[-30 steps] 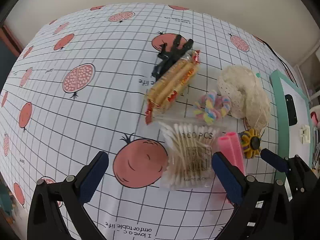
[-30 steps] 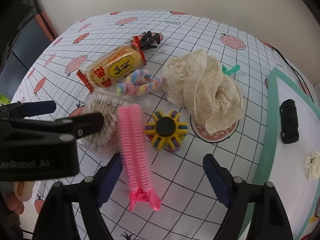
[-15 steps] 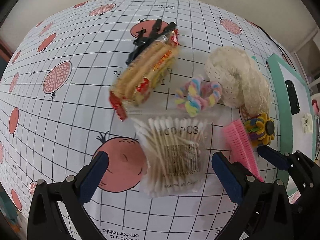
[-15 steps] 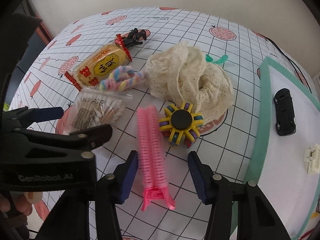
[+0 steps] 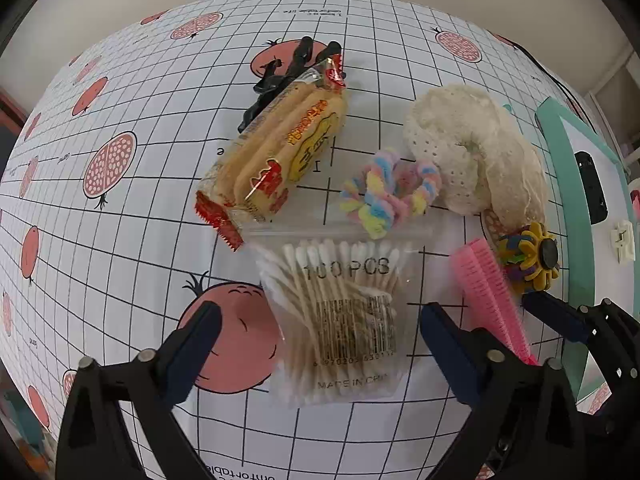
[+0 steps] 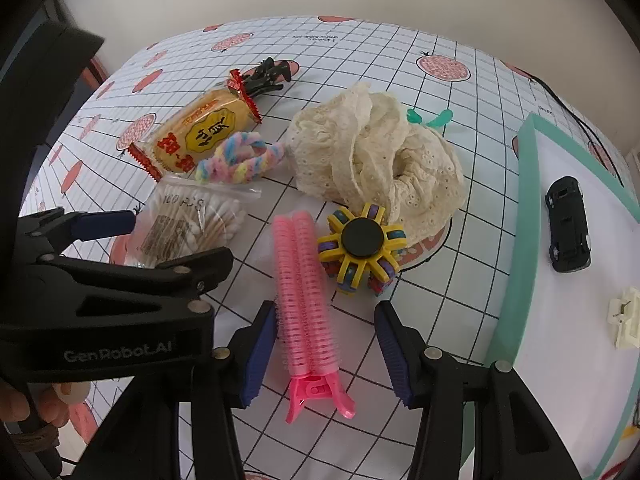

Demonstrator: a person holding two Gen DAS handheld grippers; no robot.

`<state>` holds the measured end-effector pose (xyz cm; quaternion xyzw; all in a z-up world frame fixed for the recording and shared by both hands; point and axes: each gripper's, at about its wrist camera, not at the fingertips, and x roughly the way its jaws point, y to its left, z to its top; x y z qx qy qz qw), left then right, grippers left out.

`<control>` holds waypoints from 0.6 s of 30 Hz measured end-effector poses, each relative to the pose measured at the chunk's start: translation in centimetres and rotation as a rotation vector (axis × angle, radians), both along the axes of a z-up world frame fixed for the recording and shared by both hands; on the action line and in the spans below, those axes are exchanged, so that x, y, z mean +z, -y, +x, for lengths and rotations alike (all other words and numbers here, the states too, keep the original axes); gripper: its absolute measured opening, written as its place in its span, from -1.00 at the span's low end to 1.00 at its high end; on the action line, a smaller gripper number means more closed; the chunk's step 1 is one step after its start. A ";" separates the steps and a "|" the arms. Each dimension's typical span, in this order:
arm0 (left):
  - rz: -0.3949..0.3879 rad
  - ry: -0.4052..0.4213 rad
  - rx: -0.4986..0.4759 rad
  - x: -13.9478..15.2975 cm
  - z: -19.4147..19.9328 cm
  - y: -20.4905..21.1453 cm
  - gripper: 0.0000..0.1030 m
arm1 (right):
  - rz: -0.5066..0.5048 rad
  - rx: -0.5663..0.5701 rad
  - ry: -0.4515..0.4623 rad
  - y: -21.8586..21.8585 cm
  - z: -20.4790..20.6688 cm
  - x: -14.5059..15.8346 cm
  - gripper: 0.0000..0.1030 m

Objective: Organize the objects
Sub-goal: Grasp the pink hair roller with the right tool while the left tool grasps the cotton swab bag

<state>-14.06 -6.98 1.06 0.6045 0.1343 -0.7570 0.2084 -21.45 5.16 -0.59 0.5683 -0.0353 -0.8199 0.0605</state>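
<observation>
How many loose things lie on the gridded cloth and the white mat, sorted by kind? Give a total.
Hair items: 4 (pink roller clip, pastel tie, cream scrunchie, black claw clip)
Toys: 2 (yellow spinner, black car)
Snack pack: 1
Cotton swab bag: 1
Total: 8

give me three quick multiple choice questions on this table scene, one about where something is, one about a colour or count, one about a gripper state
1. What lies between the left gripper's fingers?
A. a cotton swab bag
B. a toy car
C. a snack pack

2. What colour is the hair roller clip?
A. green
B. pink
C. black

3. How is the right gripper?
A. shut on the spinner
B. shut on nothing
C. open around the clip

Answers: 1 A, the bag labelled 100 PCS sits between the blue pads. 2 B, roller and clip handle are both pink. 3 C, the pads stand on either side of the clip; the right pad is clearly apart.
</observation>
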 end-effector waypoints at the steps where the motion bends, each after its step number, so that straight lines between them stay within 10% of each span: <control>1: -0.002 0.000 0.000 0.0 -0.1 0.0 0.82 | 0.002 0.004 -0.003 -0.1 0.0 0.0 0.04; 18: -0.016 -0.008 -0.020 0.2 -1.1 0.5 0.08 | 0.006 0.017 -0.009 0.4 -0.1 0.0 -0.15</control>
